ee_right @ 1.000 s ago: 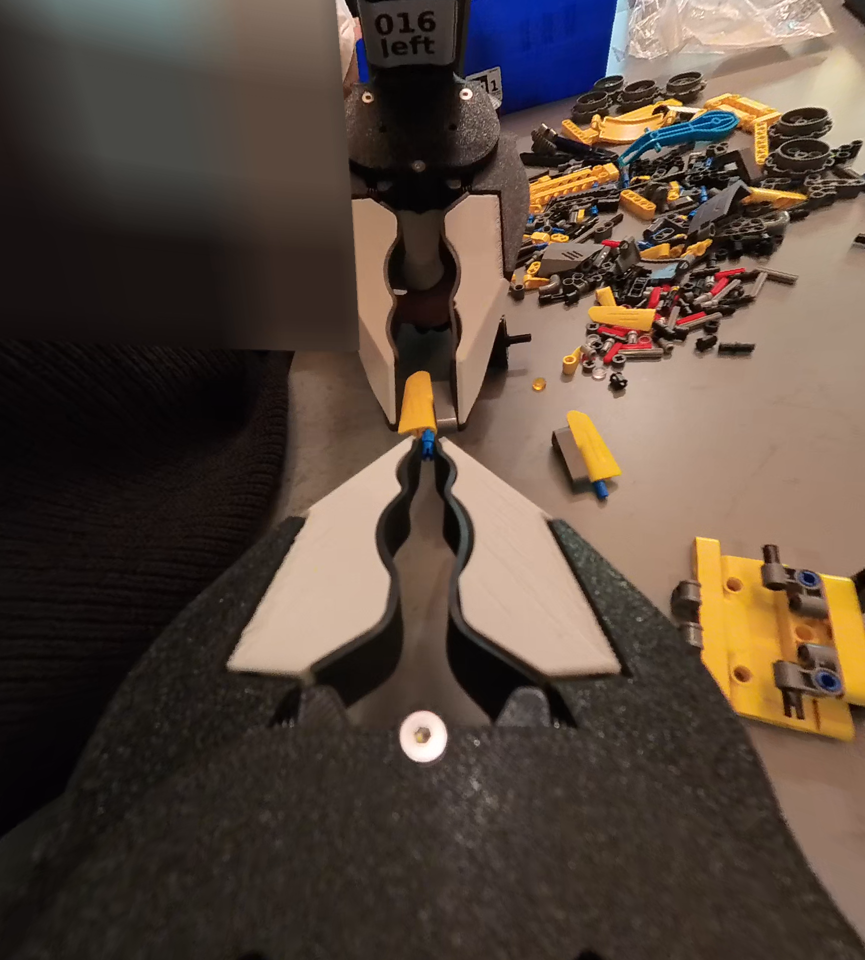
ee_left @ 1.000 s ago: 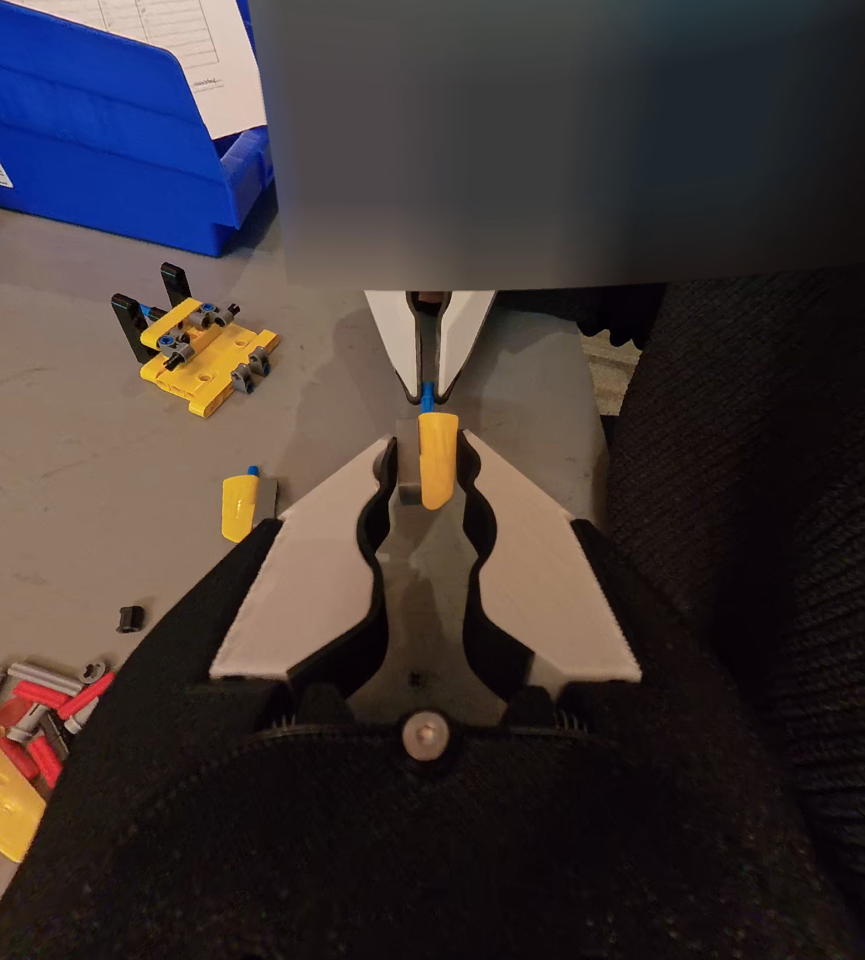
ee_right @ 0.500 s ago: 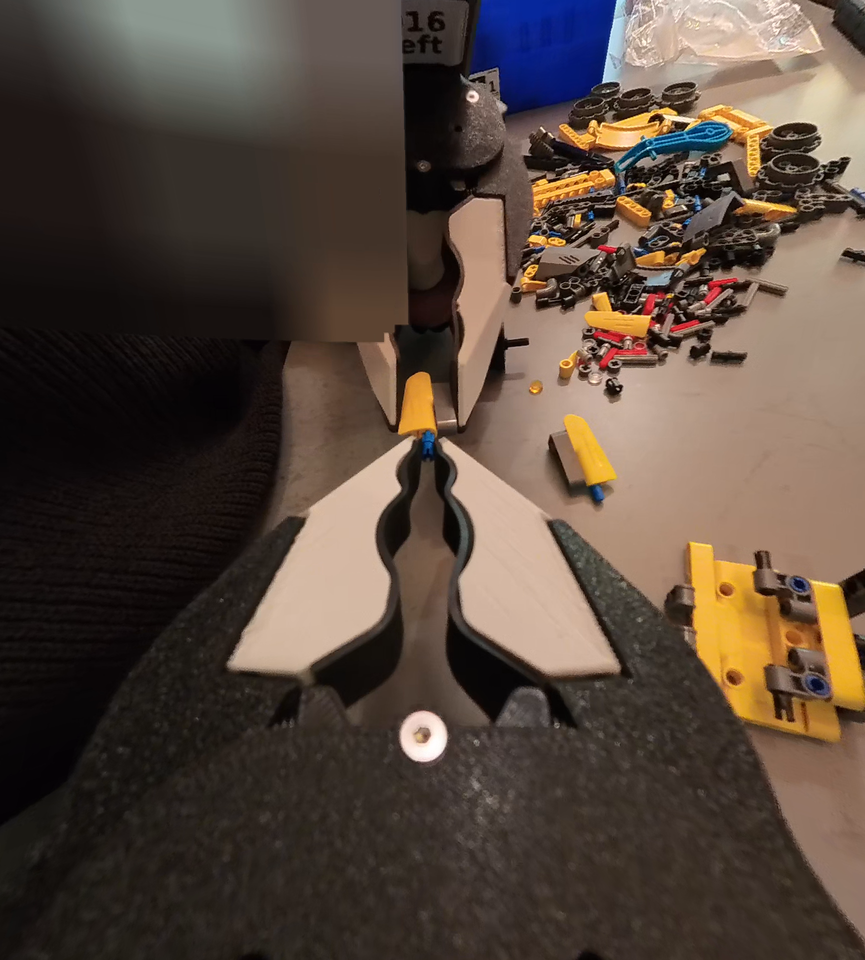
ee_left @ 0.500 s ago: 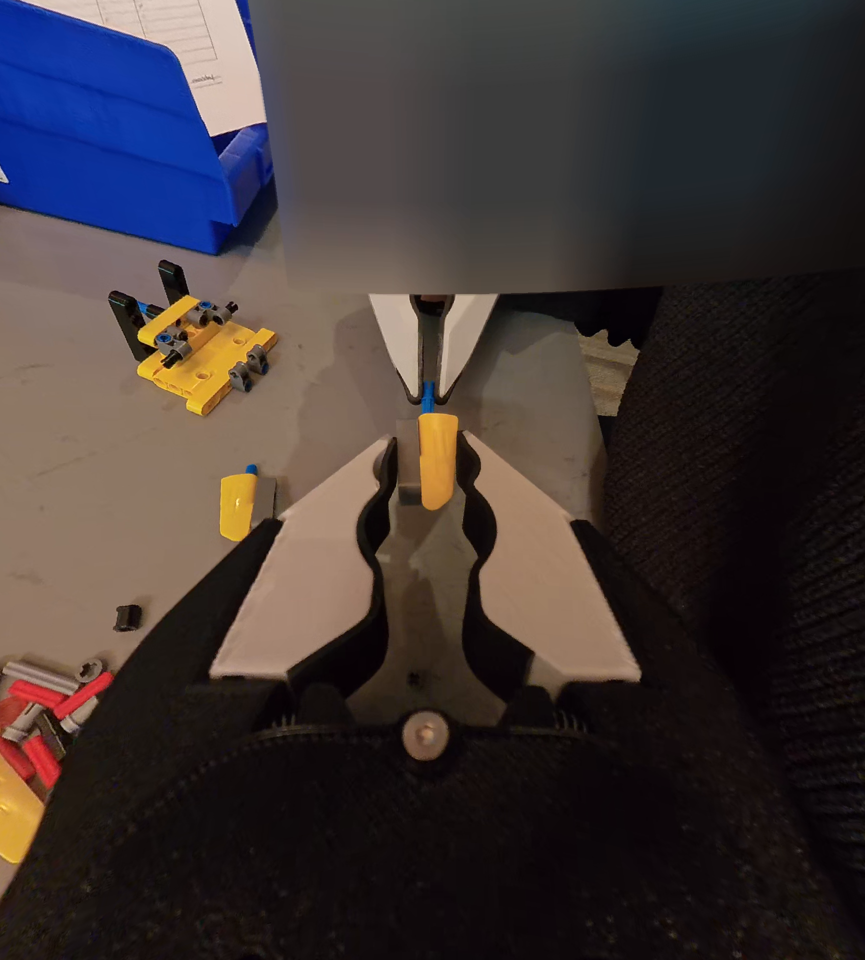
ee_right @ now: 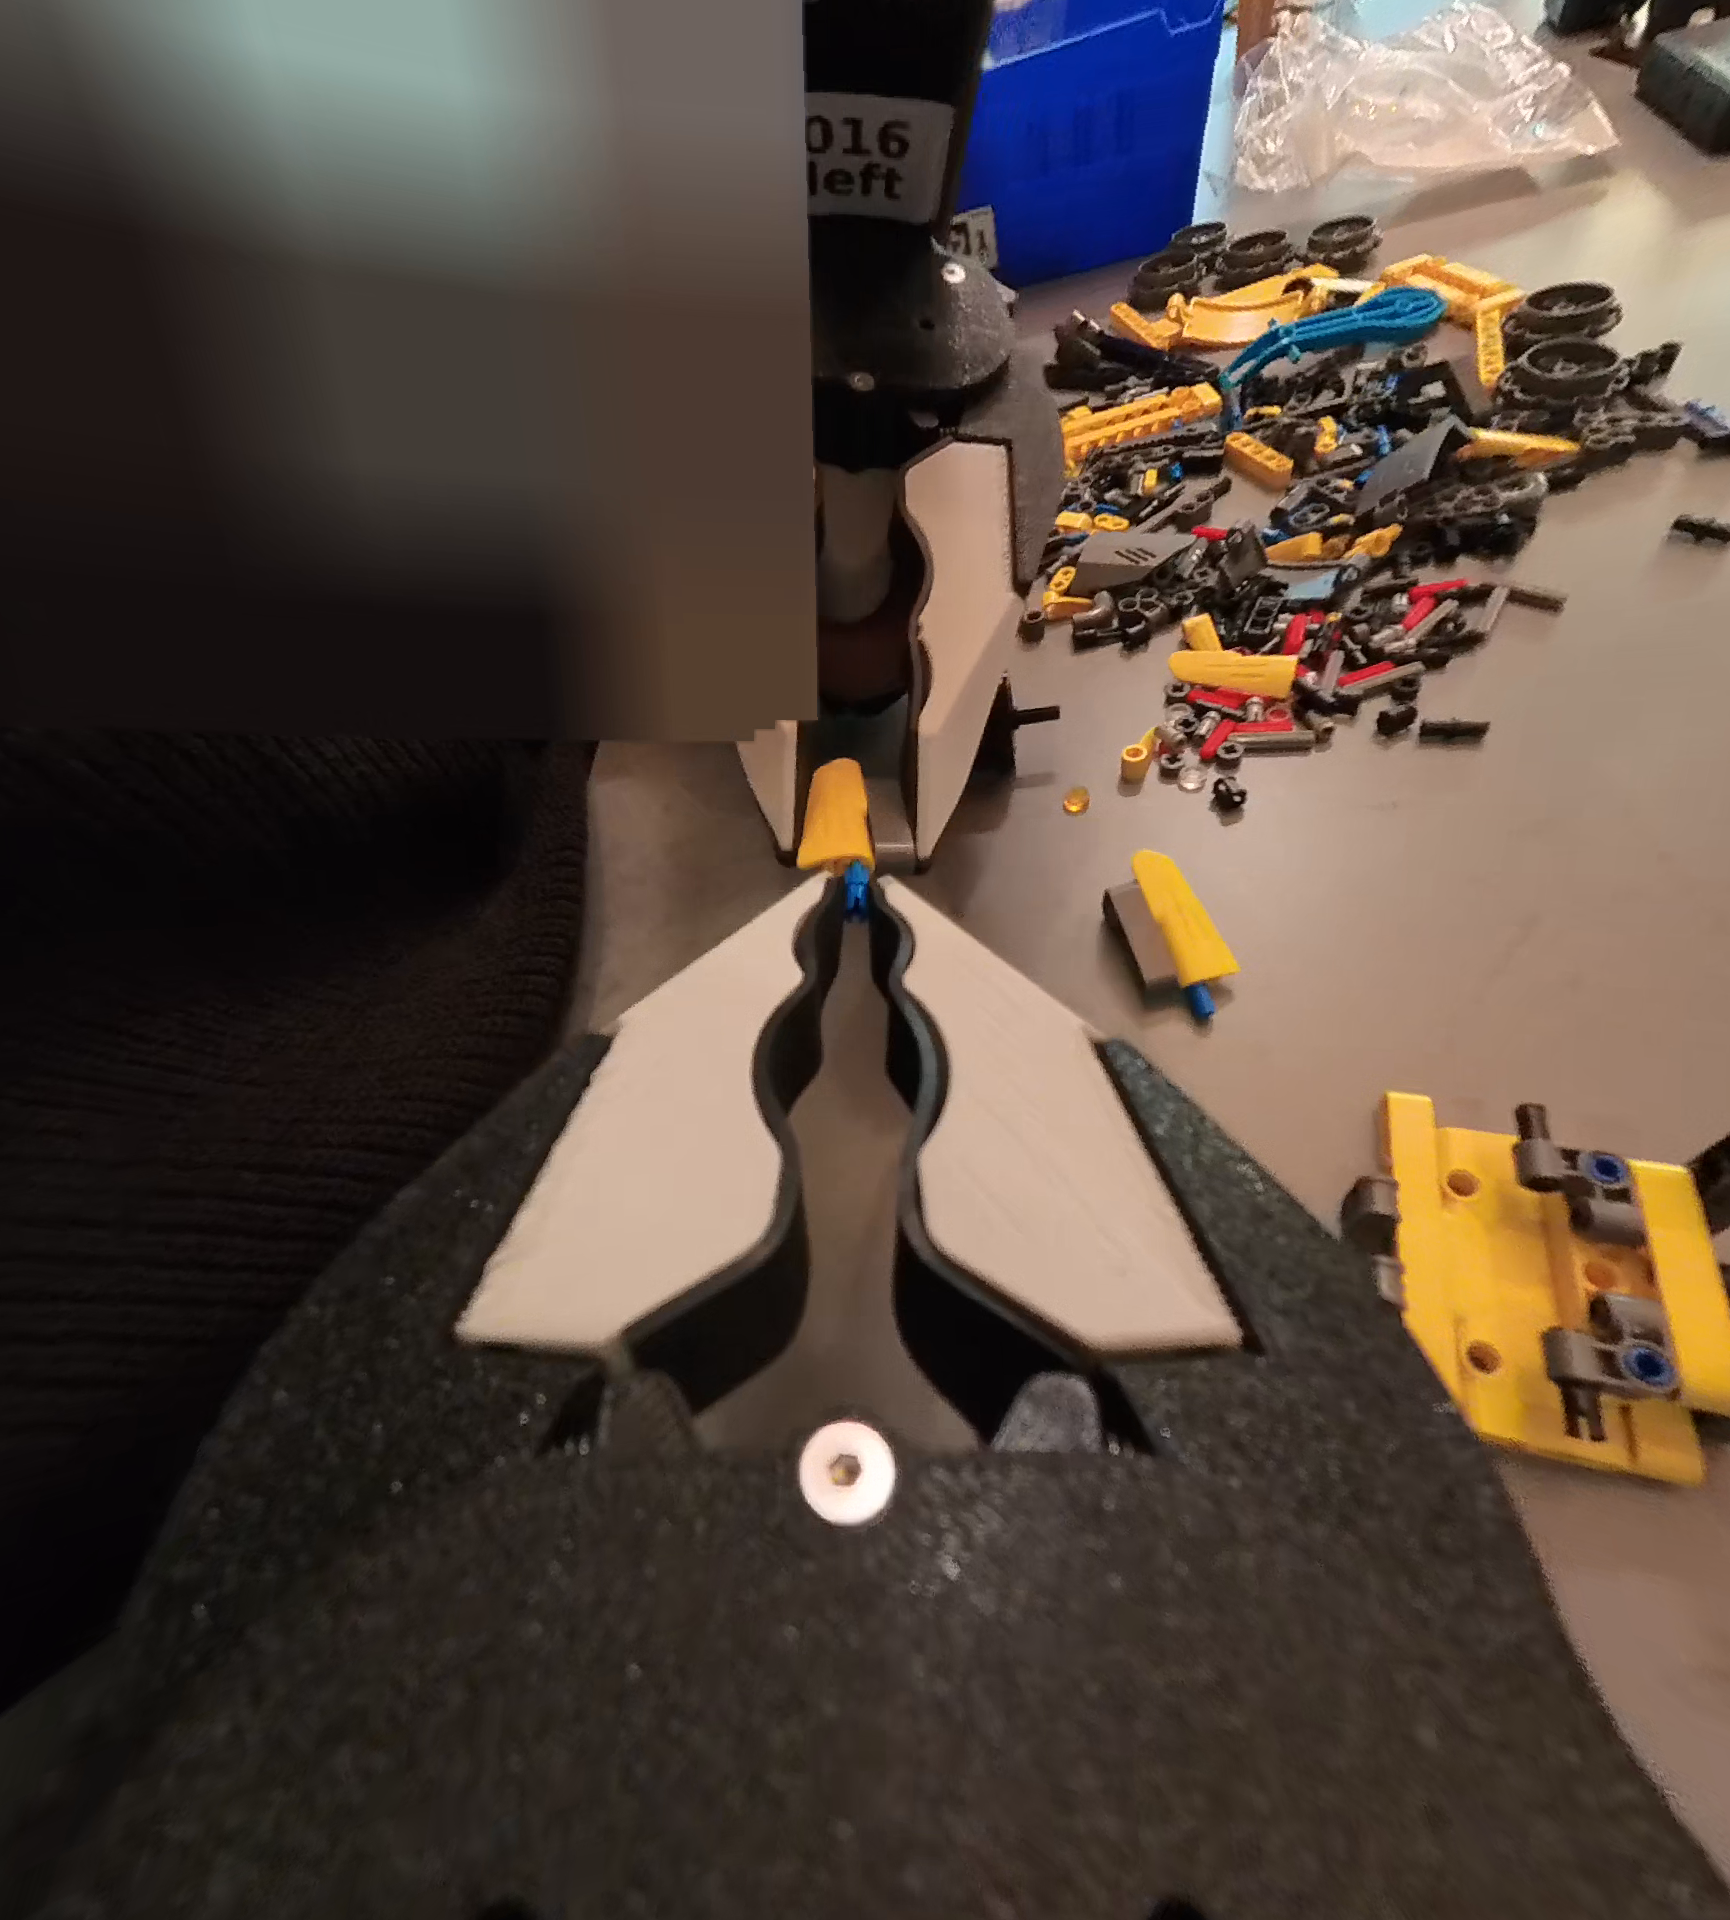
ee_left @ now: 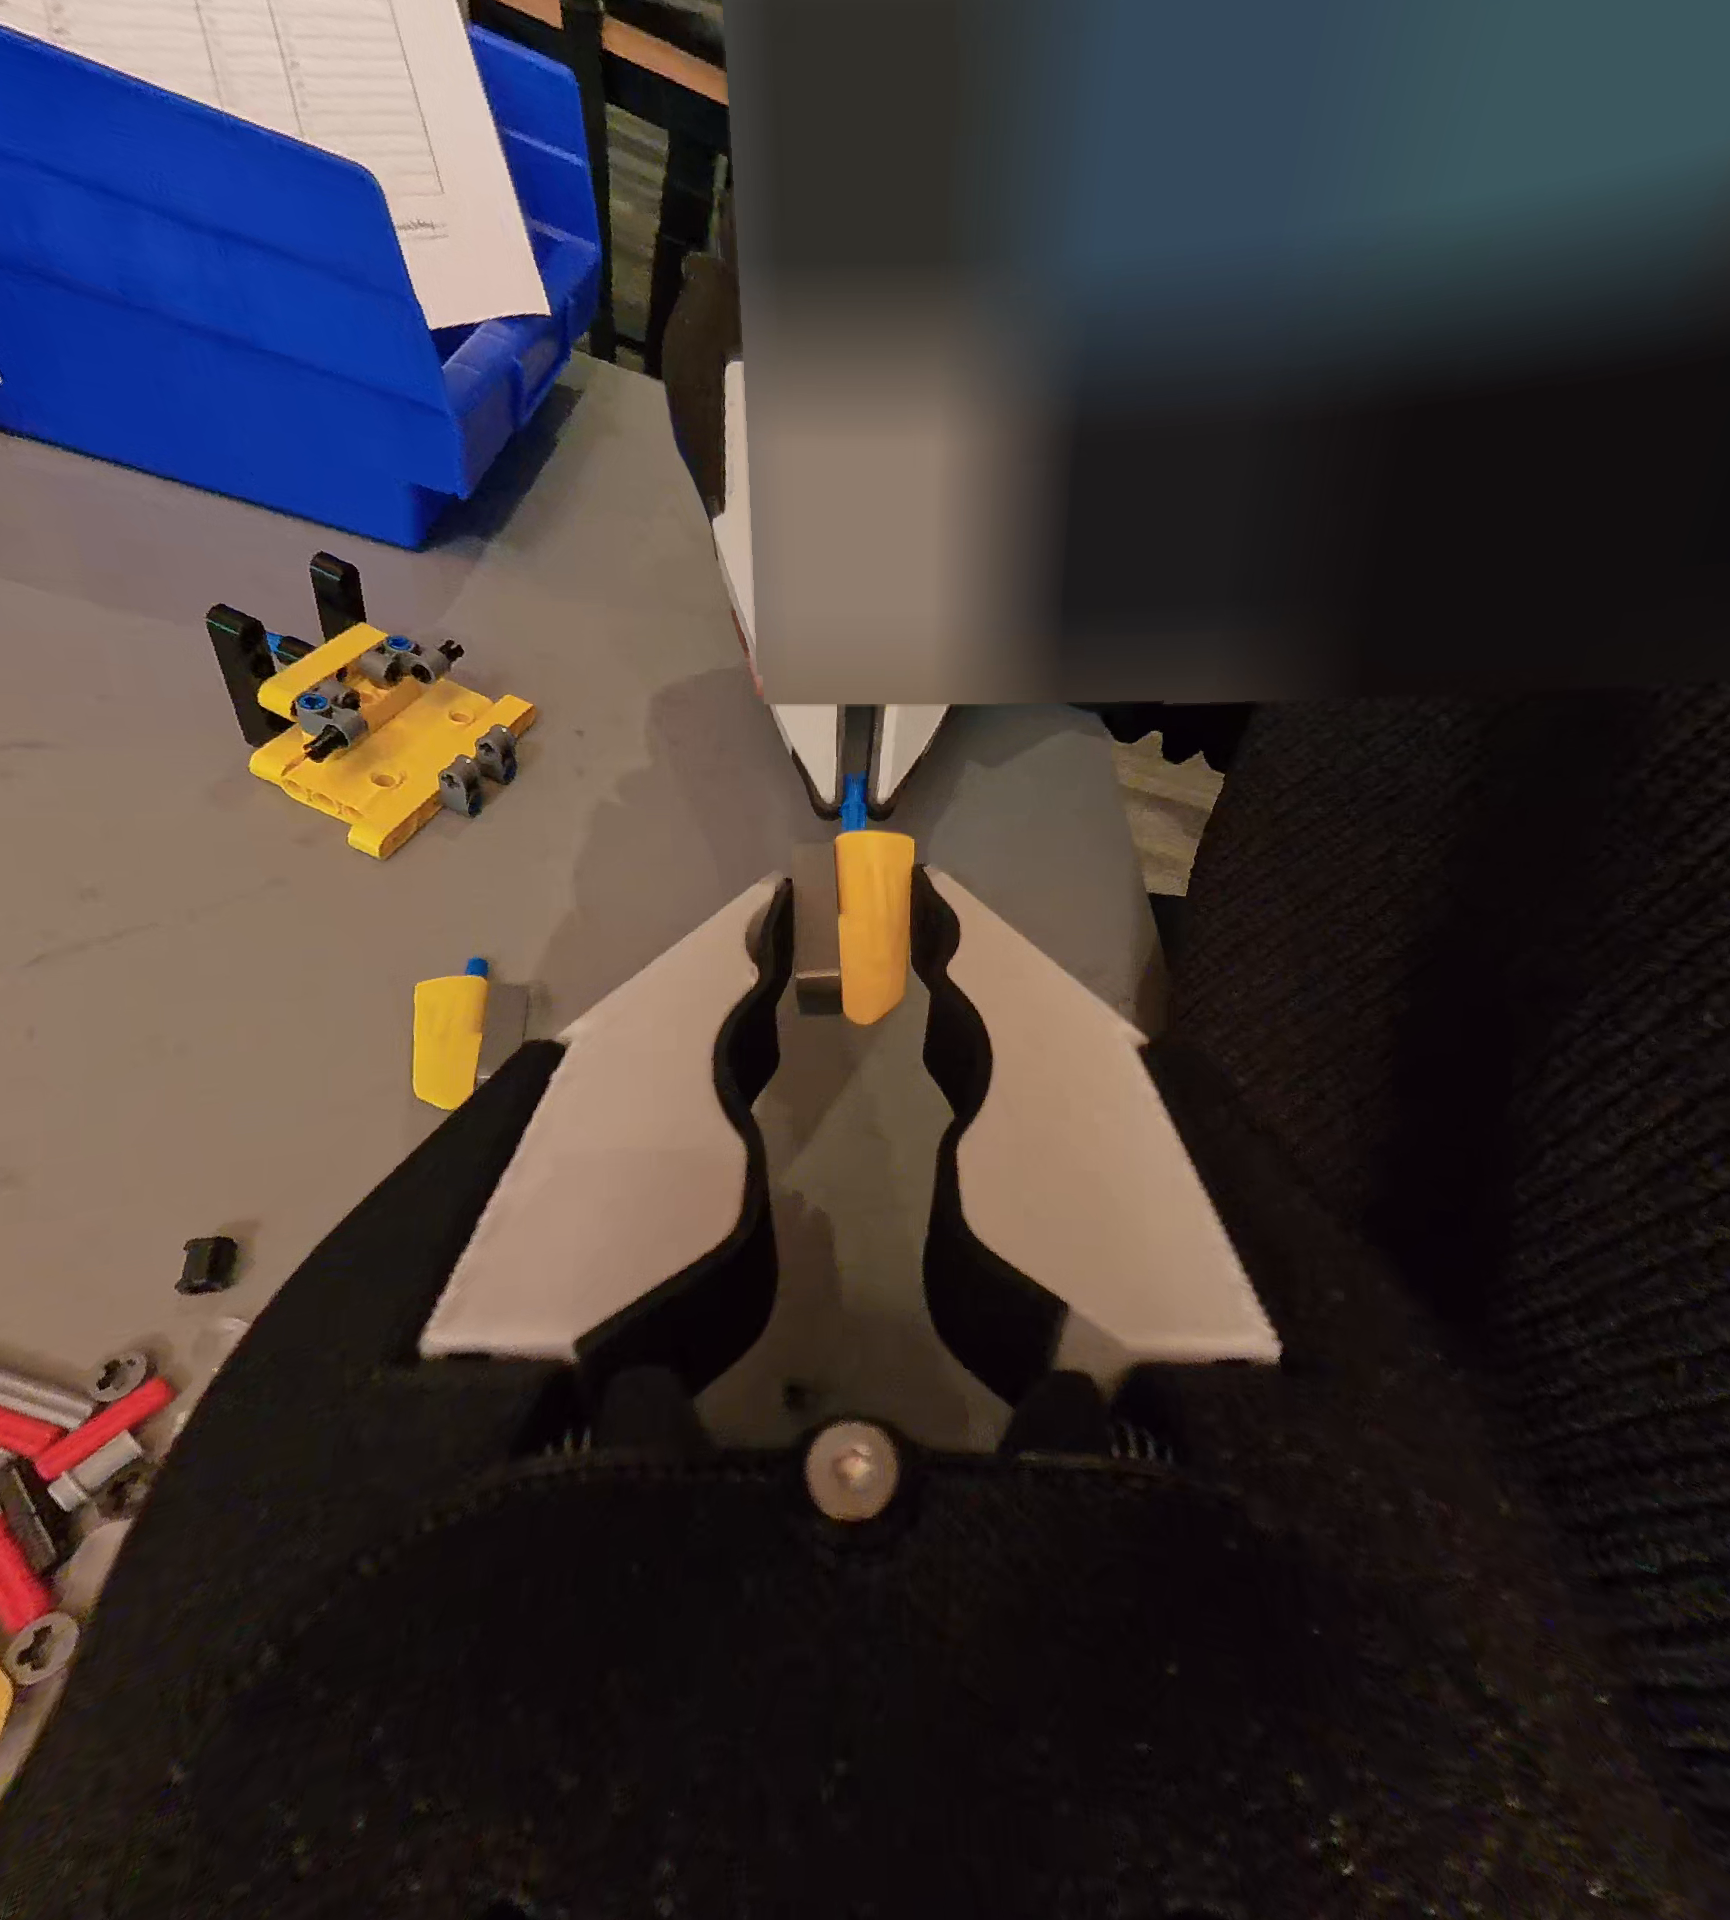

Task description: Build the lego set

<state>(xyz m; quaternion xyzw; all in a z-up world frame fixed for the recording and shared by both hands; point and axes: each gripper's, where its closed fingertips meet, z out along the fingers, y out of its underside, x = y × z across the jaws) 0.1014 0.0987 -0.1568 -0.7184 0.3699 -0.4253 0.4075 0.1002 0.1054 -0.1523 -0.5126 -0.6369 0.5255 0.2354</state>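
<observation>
My left gripper [ee_left: 853,891] is shut on a small yellow curved piece joined to a grey block [ee_left: 871,925]. It holds it just above the grey table. A blue pin [ee_left: 853,802] sticks out of the yellow piece's far end. My right gripper [ee_right: 853,896] faces the left one and is shut on that blue pin [ee_right: 854,898]. The yellow piece also shows in the right wrist view [ee_right: 833,819]. The two grippers meet tip to tip near the table's edge.
A second yellow-and-grey piece with a blue pin [ee_left: 450,1037] lies to the left. A yellow plate assembly [ee_left: 373,727] stands farther left. A blue bin [ee_left: 217,312] is behind it. A heap of loose parts [ee_right: 1360,499] lies far right. A dark knit sleeve [ee_left: 1567,1143] borders the right. Both grippers' tips are close together, under 4 cm apart.
Both grippers keep their hold. The views have shifted slightly, and the assembly and loose piece sit a little differently in frame.
</observation>
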